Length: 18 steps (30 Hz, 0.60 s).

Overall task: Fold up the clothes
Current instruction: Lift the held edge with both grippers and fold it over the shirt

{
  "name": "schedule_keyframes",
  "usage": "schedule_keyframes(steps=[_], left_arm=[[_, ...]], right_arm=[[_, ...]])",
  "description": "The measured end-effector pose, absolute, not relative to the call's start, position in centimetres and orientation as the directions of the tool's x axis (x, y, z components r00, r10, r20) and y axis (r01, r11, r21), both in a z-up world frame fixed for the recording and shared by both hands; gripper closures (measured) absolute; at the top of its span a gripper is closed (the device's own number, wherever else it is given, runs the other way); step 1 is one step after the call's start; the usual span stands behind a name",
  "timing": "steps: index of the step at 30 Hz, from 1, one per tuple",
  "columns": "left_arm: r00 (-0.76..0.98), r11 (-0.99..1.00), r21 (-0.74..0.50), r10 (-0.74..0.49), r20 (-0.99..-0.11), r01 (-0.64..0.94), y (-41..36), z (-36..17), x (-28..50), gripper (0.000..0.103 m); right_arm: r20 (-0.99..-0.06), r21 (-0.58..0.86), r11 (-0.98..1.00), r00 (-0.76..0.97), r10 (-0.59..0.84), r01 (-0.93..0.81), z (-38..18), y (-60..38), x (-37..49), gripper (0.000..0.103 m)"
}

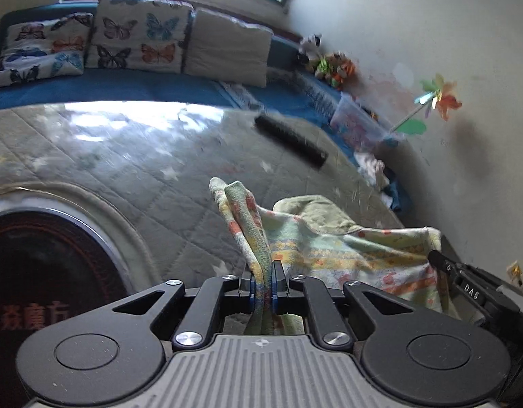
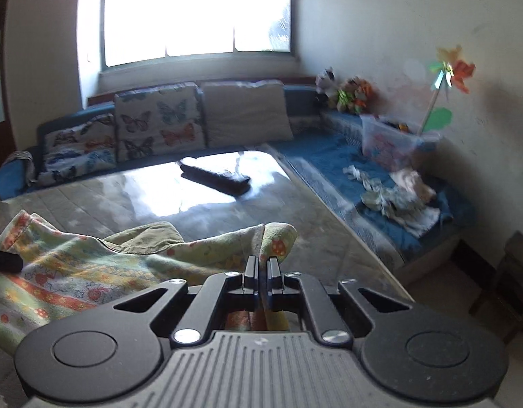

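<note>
Both claws clamped on the same garment — a pastel printed piece with orange and yellow bands. Left gripper has its jaws nearly closed on a bunched fold of edge that stands up between the pads; right gripper is pinched tight on another bunched edge, cloth visible behind the jaws. The rest of the cloth sags between the two claws, draped low over the grey quilted table cover. Two-point hold along one edge looks like the setup for carrying that edge across to make a fold; the spread between the grips keeps the edge taut enough not to collapse. Both views are motion-blurred, so the pair appears mid-travel. Black remote lies further out on the cover, well apart from the cloth — worth keeping the fold short of it. More crumpled laundry sits on the blue sofa to the right, likely next in line.
</note>
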<state>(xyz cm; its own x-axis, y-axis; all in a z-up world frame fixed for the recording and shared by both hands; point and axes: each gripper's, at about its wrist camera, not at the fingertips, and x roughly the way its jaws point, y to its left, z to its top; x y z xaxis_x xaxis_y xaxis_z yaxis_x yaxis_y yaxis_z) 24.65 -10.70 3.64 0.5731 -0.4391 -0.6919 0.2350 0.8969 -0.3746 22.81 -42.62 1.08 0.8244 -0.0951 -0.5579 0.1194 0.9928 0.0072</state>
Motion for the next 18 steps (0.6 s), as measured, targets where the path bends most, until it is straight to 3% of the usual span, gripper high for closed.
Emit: schedule_keyframes(steps=[4,9,12,18], left_arm=[[0.551,0.927,-0.289,-0.374,-0.746,0.237,-11.7,2.2,24.8,0.084],[0.611,0.945,-0.21,-0.323,-0.722,0.252,-10.9,3.4,24.1,0.077],[0.652,0.951,-0.179,-0.303,-0.696,0.251,-11.2,4.1,24.4,0.077],[0.604,0.919,-0.212,-0.381,-0.7,0.334,-13.2,3.8,26.1,0.083]], right_arm=[[-0.627,-0.017,0.984,0.765,-0.15,0.178,-1.8,-44.0,23.6,0.096],[-0.608,-0.002,0.985,0.782,-0.139,0.175,-1.6,-43.8,23.1,0.094],[-0.6,0.063,0.991,0.798,-0.058,0.119,-1.0,-43.0,23.9,0.094],[-0.627,0.141,0.99,0.775,0.083,0.008,-2.1,-40.0,26.6,0.094]])
